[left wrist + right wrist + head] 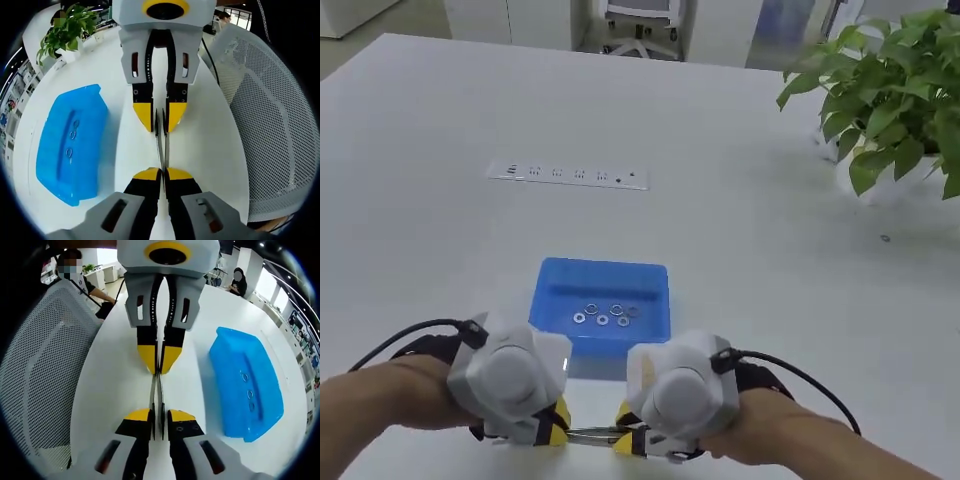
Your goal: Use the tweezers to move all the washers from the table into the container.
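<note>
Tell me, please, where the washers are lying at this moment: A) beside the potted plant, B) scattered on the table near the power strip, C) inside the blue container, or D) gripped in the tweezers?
C: the washers sit in a cluster on the floor of the blue container, while the tweezers, clamped between the left gripper and the right gripper, show no washer.

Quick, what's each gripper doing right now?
Left gripper: shut on one end of the tweezers.
Right gripper: shut on the other end of the tweezers.
</note>
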A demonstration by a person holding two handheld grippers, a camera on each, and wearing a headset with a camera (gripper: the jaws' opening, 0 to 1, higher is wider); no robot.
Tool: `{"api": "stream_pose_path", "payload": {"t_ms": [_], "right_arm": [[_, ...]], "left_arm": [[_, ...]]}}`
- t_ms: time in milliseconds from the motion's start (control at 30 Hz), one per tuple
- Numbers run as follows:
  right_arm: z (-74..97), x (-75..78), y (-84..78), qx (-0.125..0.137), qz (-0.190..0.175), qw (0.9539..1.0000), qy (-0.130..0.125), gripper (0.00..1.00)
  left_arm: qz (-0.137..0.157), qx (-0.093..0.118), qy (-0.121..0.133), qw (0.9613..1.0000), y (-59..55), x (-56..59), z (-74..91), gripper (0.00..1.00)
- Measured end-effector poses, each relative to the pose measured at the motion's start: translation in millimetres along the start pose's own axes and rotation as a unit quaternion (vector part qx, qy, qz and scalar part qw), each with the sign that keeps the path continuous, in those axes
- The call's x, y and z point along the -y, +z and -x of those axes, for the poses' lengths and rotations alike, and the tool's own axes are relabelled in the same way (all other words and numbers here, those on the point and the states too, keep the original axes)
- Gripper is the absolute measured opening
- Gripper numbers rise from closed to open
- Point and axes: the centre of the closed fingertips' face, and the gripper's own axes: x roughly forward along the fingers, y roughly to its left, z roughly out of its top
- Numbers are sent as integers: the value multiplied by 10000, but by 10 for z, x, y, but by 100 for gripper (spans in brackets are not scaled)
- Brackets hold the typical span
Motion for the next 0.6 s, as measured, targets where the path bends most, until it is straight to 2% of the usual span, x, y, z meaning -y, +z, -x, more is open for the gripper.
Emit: {"api": "stream_pose_path", "payload": {"t_ms": [300, 600], "right_arm": [[-8, -7, 13, 18, -23, 10000, 41, 14], [40, -1, 25, 43, 87, 9999, -35, 20]], "left_arm": [[40, -5, 3, 10000, -16, -10, 9, 8], [60, -35, 44, 10000, -38, 3, 53, 11]]}}
